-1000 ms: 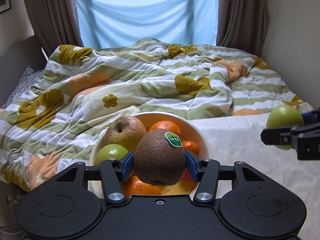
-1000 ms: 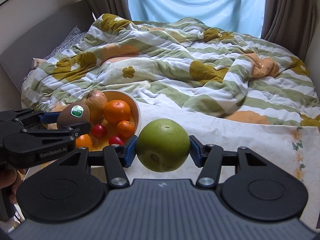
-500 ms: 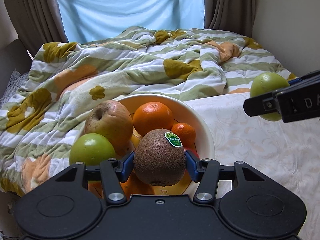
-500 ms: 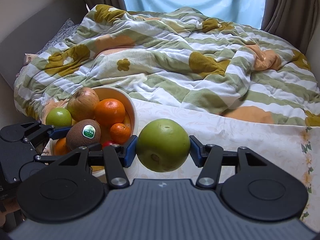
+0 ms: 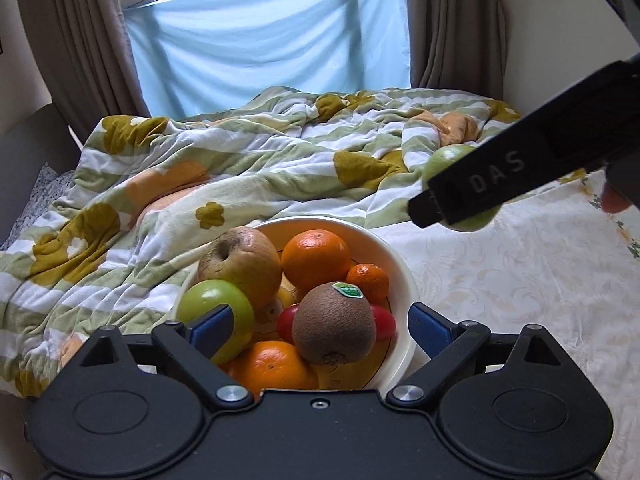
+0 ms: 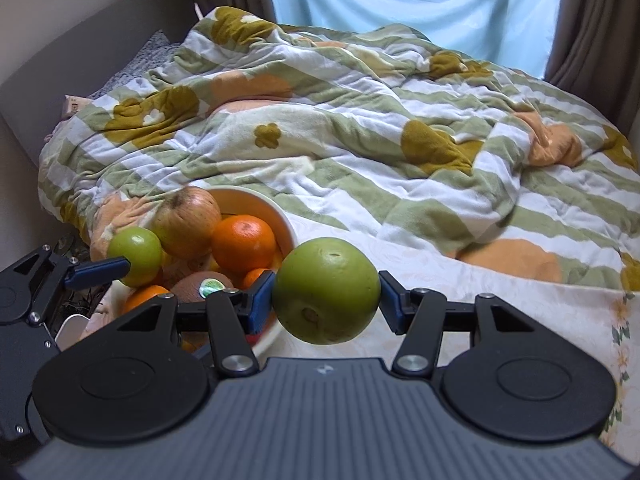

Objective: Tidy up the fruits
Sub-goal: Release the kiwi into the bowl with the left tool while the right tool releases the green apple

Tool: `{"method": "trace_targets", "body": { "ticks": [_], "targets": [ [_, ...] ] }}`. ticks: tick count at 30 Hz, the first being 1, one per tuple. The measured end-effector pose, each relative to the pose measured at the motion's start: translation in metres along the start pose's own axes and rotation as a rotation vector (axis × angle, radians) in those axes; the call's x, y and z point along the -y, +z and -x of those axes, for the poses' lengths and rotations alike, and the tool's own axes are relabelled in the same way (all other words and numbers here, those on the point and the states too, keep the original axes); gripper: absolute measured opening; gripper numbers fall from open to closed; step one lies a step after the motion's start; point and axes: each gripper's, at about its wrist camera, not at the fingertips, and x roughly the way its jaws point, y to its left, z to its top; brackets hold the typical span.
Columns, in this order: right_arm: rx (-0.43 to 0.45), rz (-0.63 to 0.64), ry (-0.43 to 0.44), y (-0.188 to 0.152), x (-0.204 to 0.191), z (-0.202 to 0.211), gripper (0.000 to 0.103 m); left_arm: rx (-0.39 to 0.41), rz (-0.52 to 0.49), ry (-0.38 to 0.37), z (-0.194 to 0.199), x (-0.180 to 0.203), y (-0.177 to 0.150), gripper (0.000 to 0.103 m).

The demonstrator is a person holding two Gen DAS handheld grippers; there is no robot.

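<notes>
A white bowl (image 5: 404,276) holds several fruits: a brown kiwi (image 5: 334,324) with a green sticker on top, oranges, a brownish apple (image 5: 240,266), a small green apple (image 5: 214,306) and red tomatoes. My left gripper (image 5: 320,330) is open, its blue pads wide on either side of the kiwi, which rests in the bowl. My right gripper (image 6: 326,294) is shut on a large green fruit (image 6: 326,290) and holds it just right of the bowl (image 6: 286,222), above the tablecloth. That fruit also shows in the left wrist view (image 5: 452,160), partly behind the right gripper's finger.
A white patterned tablecloth (image 5: 520,280) covers the surface to the right of the bowl. A rumpled green, white and orange striped quilt (image 5: 240,168) lies behind and to the left. Curtains and a window stand at the back.
My left gripper has opened and let go of the kiwi, which now lies in the bowl. My right gripper with the green fruit has moved closer to the bowl.
</notes>
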Motion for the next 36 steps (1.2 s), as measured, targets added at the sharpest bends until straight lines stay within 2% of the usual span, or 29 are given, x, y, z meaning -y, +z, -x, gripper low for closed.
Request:
{"method": "trace_targets", "body": {
  "ticks": [13,19,27,29,32,36],
  "targets": [
    [0.01,0.114,0.125,0.022,-0.06,-0.031,0.07,-0.02,0.096,0.044,0.011,-0.04,-0.014,0.097],
    [0.002,0.143,0.144,0.023,-0.078,-0.049,0.07,-0.029,0.117,0.047,0.011,-0.049,-0.019,0.097],
    [-0.021,0.137,0.153,0.022,-0.083,-0.063,0.071,-0.042,0.135,0.035,0.007,-0.058,-0.021,0.097],
    [-0.013,0.13,0.158,0.022,-0.082,-0.062,0.078,-0.042,0.139,0.029,0.008,-0.056,-0.022,0.097],
    [0.01,0.127,0.152,0.024,-0.081,-0.055,0.099,-0.043,0.135,0.029,0.008,-0.053,-0.022,0.097],
    [0.027,0.122,0.144,0.024,-0.077,-0.048,0.101,-0.042,0.143,0.024,0.01,-0.051,-0.022,0.097]
  ]
}}
